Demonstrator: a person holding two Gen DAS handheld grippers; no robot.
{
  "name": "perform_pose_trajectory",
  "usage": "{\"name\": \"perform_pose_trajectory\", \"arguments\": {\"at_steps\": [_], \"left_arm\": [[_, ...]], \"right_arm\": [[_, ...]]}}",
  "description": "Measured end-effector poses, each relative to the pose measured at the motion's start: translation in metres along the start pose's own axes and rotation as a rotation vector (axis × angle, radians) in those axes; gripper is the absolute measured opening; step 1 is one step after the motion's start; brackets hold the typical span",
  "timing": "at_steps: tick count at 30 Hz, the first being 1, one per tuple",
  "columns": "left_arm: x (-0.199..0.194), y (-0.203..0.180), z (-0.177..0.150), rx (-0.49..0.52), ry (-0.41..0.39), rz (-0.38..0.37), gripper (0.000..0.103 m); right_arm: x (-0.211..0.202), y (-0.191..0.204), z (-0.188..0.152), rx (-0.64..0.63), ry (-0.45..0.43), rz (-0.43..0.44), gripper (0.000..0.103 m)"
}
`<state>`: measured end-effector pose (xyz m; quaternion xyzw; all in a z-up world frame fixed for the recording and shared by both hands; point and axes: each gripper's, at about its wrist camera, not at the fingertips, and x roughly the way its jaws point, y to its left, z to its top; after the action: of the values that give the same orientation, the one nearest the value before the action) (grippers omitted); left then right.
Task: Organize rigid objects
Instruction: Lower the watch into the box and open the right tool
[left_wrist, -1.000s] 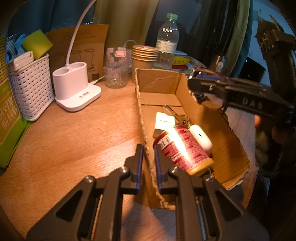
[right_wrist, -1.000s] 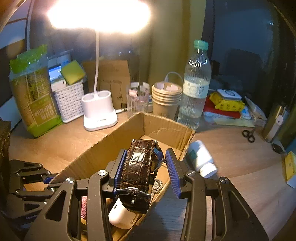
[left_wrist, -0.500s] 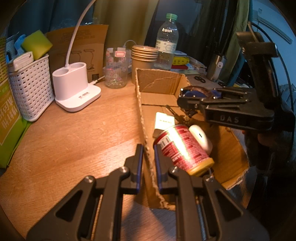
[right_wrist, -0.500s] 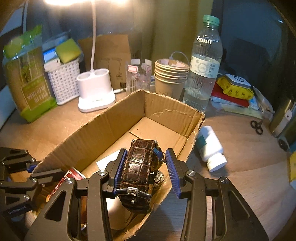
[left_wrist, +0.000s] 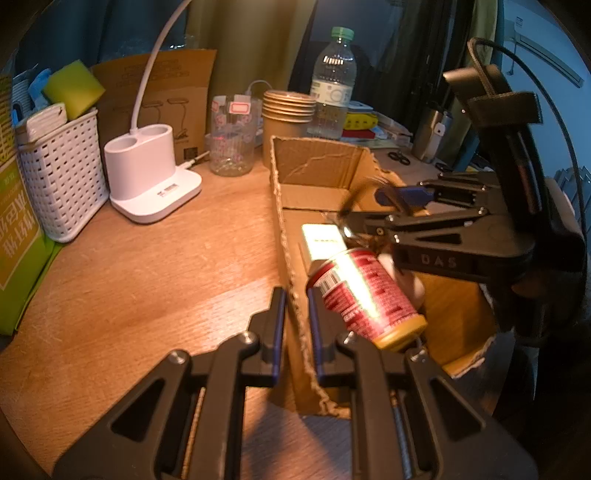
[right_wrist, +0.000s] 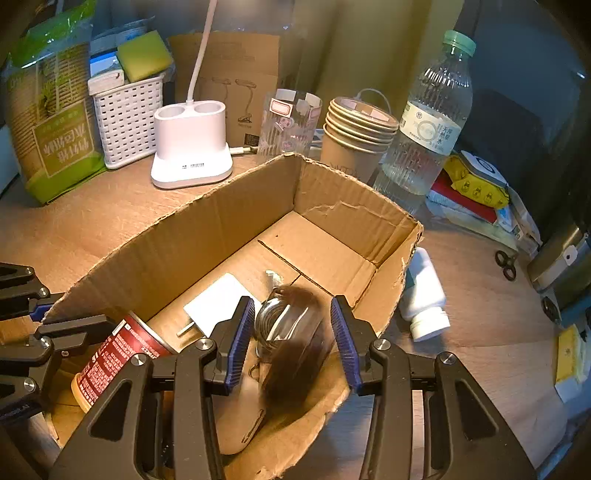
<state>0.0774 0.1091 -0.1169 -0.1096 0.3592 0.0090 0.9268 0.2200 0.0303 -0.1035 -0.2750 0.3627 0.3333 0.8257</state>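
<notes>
Left gripper (left_wrist: 295, 325) astride cardboard box (left_wrist: 284, 236) edge.

Warm yellow light falls from above, off the lamp (left_wrist: 155, 66) whose head sits out of frame at 12 o'clock. It burns a white glare stripe along the can (left_wrist: 364, 291) and washes out the card (left_wrist: 325, 240) behind it. The table (left_wrist: 147, 258) glows orange; beyond it the room is dim and bluish. The watch (right_wrist: 291, 343) is smeared by motion blur in both views. Fisheye bending curves the box (right_wrist: 229, 225) edges, and black vignette fills every corner
</notes>
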Motion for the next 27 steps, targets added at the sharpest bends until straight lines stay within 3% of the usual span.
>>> {"name": "perform_pose_trajectory", "arguments": {"at_steps": [8,27], "left_arm": [[0.000,-0.001,0.000,-0.001,0.000,-0.001,0.014],[0.000,-0.001,0.000,0.000,0.000,0.000,0.014]], "right_arm": [[-0.004,0.001,0.001,0.007,-0.006,0.008,0.045],[-0.043,-0.016,-0.001,0.095,-0.123,-0.012,0.047]]}}
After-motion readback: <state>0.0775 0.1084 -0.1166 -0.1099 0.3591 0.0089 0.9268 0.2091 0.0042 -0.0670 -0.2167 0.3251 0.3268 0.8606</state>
